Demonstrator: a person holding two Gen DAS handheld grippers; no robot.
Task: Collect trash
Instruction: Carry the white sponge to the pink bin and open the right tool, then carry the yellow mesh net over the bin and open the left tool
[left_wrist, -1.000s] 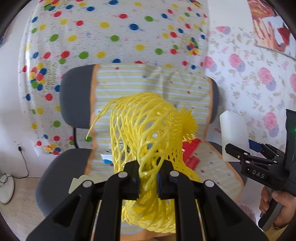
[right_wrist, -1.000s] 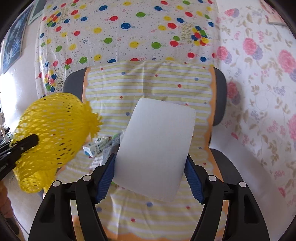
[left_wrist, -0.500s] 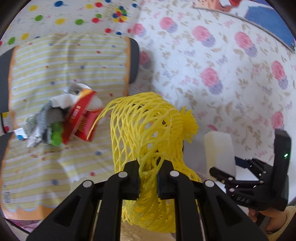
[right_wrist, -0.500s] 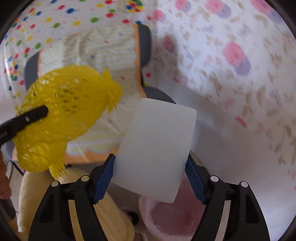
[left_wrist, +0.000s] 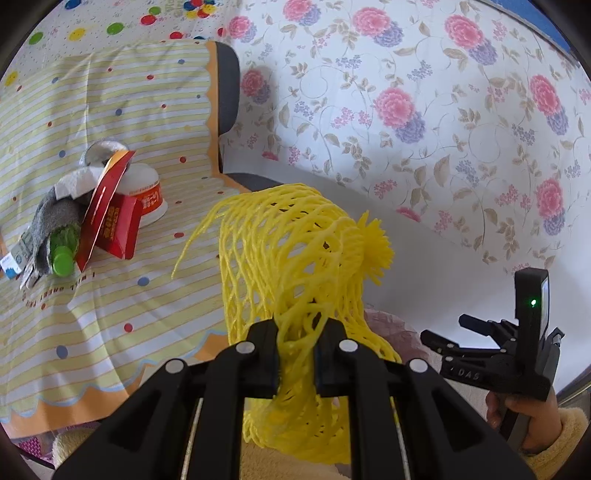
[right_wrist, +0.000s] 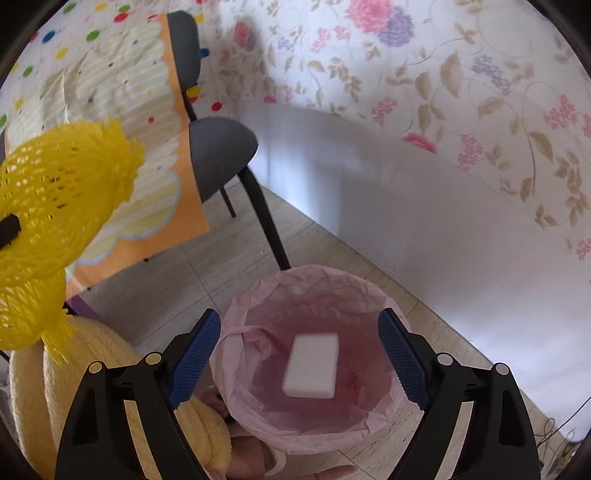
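Only right wrist view shows pink-lined bin (right_wrist: 258, 302), white foam block (right_wrist: 311, 366) inside it. Right gripper (right_wrist: 299, 362) jaws opening, nothing between. Left gripper (left_wrist: 297, 356) clamped on yellow foam net (left_wrist: 295, 258); trash pile (left_wrist: 92, 210) at chair cover's (left_wrist: 110, 302) left edge.

Soft yellow foam netting (left_wrist: 295, 258), thin crinkled pink plastic bin liner (right_wrist: 258, 306), matt white foam block (right_wrist: 311, 366).
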